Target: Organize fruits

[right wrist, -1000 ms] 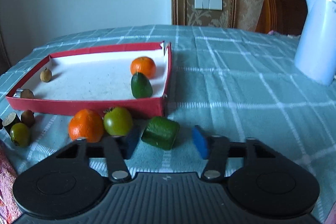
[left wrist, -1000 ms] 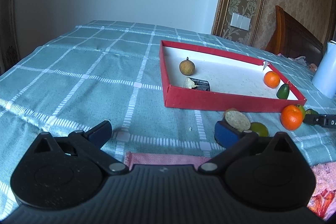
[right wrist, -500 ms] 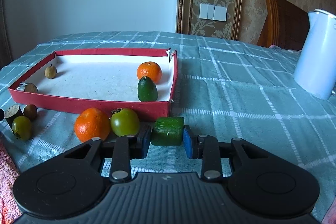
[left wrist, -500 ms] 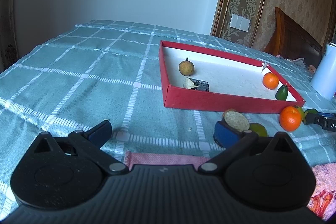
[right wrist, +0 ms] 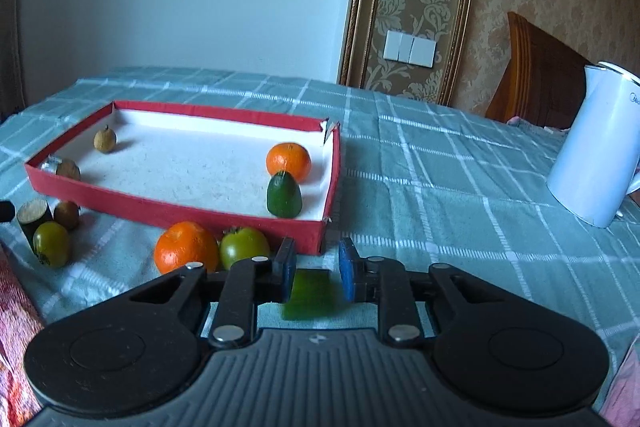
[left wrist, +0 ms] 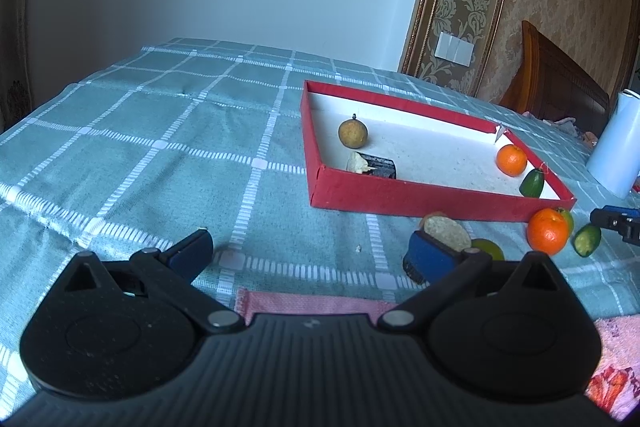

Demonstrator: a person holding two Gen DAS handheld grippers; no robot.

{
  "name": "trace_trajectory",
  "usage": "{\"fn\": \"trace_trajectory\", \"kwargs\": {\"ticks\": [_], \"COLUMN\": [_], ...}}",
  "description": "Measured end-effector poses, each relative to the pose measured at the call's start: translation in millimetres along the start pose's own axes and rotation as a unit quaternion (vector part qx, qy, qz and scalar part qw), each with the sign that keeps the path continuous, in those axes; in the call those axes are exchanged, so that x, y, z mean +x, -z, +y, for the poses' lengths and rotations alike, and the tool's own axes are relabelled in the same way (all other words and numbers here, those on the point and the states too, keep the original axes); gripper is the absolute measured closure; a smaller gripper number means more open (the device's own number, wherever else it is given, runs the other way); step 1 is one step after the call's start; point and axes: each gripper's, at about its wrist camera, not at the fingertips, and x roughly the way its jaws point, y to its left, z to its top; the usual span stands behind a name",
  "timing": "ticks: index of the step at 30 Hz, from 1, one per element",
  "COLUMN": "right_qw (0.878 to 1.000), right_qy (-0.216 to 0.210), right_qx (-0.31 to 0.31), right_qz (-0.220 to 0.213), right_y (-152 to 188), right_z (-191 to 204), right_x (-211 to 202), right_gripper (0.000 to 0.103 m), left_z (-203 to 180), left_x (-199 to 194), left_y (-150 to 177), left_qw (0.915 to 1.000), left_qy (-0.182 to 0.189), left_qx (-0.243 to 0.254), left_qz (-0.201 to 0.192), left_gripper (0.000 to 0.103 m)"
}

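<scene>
The right claw (right wrist: pixel 314 273) grips a blurred green fruit piece (right wrist: pixel 310 293) between its blue pads, just short of the red tray (right wrist: pixel 172 205) ahead. The left claw (left wrist: pixel 308 255) is spread wide, empty, over the table (left wrist: pixel 160 163), a cut brown fruit (left wrist: pixel 446 231) touching its right pad.

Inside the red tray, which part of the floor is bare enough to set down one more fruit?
The middle of the red tray is bare, between the small brown fruit on one side and the orange with the green fruit on the other. That right corner is crowded, as is the near-left corner with the cut piece.
</scene>
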Motion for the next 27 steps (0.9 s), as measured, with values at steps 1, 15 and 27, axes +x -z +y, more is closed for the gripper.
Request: {"fn": "trace_trajectory", "kwargs": {"ticks": [1,15,27], "right_qw": [1.000,1.000,0.999], "right_qy": [-0.001,-0.027,-0.026], "right_qx": [0.007,-0.014,-0.008], "right_qz": [0.001,0.002,0.018], "right_y": [1,15,19], "right_z": [-3,-6,0], "right_x": [-1,-3,13], "right_gripper": [0.080,0.015,0.074], "left_z": [0,1,2], "left_x": [0,0,1], "left_y": [0,0,-1], "left_qw": [1.0000,1.0000,1.0000], "left_qy": [0.000,0.004,0.003], "left_qx": [0.000,-0.005,-0.007], "left_qz": [-0.001,0.000,0.000], "left_gripper": [0.000,0.000,0.000]}}
